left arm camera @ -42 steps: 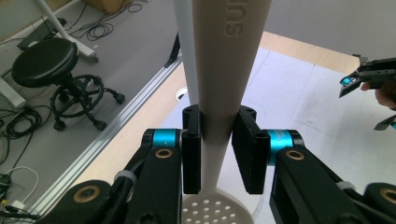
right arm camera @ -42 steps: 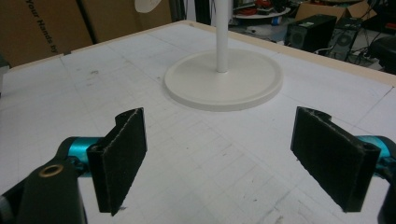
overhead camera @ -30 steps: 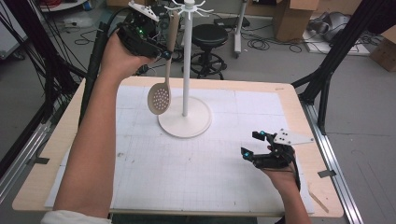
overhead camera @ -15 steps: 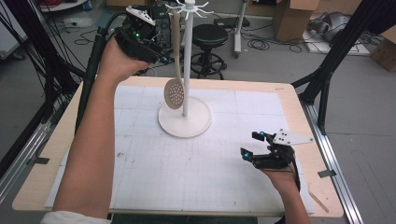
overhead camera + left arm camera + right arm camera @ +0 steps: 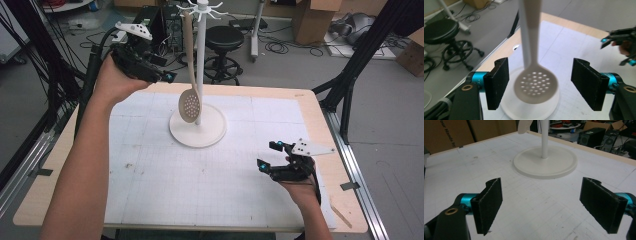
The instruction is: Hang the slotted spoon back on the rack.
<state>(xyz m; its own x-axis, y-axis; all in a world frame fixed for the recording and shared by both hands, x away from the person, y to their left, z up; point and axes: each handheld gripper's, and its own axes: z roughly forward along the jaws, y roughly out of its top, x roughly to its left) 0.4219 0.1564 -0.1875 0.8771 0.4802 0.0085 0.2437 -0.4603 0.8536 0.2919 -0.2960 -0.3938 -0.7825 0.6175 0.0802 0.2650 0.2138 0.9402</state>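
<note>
A beige slotted spoon (image 5: 190, 106) hangs by its handle from a hook at the top of the white stand (image 5: 201, 60), its bowl just above the round base (image 5: 197, 131). My left gripper (image 5: 167, 77) is held in the air left of the spoon, apart from it. Its jaws have just been opening. In the left gripper view the spoon's bowl (image 5: 535, 83) shows in the gap of the left gripper (image 5: 544, 87), with neither pad touching it. My right gripper (image 5: 267, 155) rests open low over the mat at the right, nothing between its jaws (image 5: 544, 205).
A white gridded mat (image 5: 215, 190) covers the wooden table (image 5: 325, 130). The stand's base (image 5: 545, 162) lies ahead of the right gripper. A black stool (image 5: 225, 37), cables and cardboard boxes stand on the floor beyond the far edge. Black frame legs flank the table.
The left gripper has let go of the spoon's handle and drawn back to the left and a little down. The spoon has swung in against the pole. The right gripper has not moved.
</note>
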